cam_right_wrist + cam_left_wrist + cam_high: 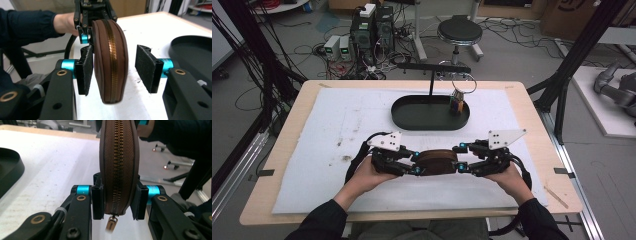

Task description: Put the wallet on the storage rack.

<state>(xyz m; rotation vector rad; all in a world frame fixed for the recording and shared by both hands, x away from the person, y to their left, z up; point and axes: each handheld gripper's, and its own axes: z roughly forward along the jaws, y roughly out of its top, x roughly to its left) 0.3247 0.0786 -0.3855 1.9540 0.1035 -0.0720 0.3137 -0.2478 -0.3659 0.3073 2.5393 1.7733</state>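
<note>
Brown pouch (436, 162) hangs between my grippers — left (117, 205) clamped on its zipper end, right (117, 72) spread around it — next, regrip before moving it.

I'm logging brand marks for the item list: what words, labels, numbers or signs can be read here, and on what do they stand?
None can be read.
brown zip pouch: no print or logo shows on it; its zip pull is blurred.
cardboard box on the floor: a dark mark, cut off by the picture's edge, unreadable.
small item in the black tray: too small to tell any label.
</note>
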